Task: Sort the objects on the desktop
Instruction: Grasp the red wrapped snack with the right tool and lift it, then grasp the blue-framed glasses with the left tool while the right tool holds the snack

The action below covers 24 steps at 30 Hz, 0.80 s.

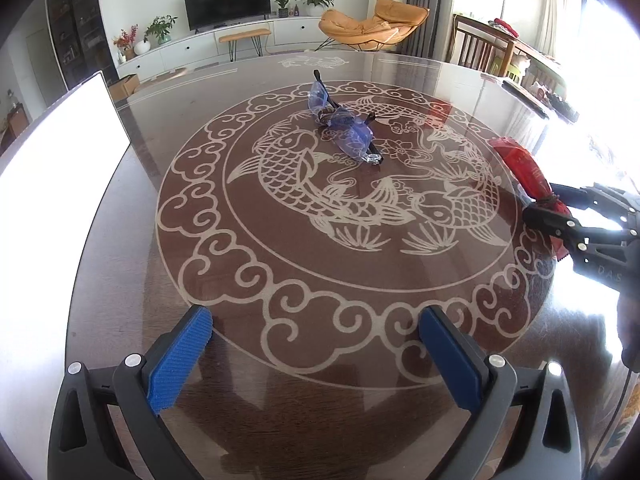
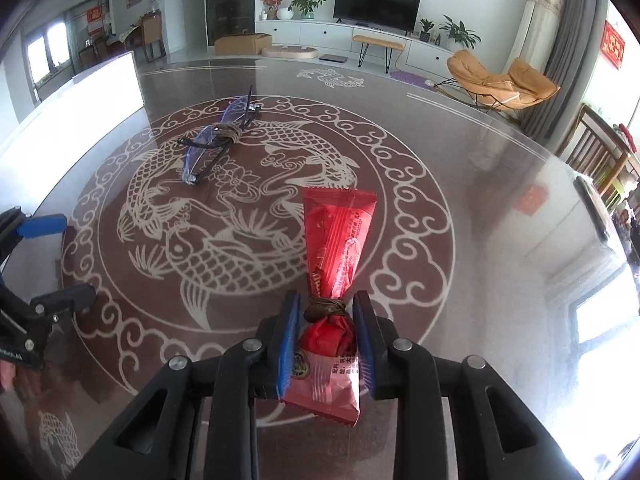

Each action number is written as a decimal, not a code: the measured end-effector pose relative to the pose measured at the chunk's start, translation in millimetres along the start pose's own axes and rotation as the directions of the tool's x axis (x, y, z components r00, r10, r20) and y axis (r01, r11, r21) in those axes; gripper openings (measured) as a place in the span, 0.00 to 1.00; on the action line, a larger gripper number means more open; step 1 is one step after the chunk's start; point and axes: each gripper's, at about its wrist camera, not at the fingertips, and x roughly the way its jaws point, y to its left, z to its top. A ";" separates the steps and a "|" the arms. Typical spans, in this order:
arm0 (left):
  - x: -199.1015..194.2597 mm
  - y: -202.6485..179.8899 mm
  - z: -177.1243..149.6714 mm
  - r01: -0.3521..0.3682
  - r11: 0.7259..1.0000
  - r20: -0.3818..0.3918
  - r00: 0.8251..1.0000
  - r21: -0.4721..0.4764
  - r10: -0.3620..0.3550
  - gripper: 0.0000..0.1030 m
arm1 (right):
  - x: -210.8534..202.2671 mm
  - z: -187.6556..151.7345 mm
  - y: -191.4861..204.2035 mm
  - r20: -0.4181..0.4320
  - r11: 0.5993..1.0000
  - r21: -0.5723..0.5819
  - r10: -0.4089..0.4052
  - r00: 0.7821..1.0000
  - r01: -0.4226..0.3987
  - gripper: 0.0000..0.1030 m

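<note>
My right gripper (image 2: 326,316) is shut on a red snack packet (image 2: 338,240) tied round its middle with brown cord, and holds it above the round fish-patterned table (image 2: 440,152). The same packet (image 1: 526,170) and the right gripper (image 1: 550,210) show at the right in the left wrist view. Blue-lensed glasses (image 1: 344,126) bound with brown cord lie near the table's middle, also in the right wrist view (image 2: 218,136). My left gripper (image 1: 316,336) is open and empty, low over the table's near side, well short of the glasses.
A white box (image 1: 60,184) stands at the table's left edge, also in the right wrist view (image 2: 80,100). A dark remote-like object (image 2: 596,208) lies at the right rim. Wooden chairs (image 1: 476,46) stand beyond the far right edge.
</note>
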 end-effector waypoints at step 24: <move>77.2 -26.5 134.4 -0.056 0.996 0.031 0.998 -0.074 0.058 0.28 | -1.7 -15.1 -20.1 0.011 0.994 0.102 0.038 0.999 -0.039 0.80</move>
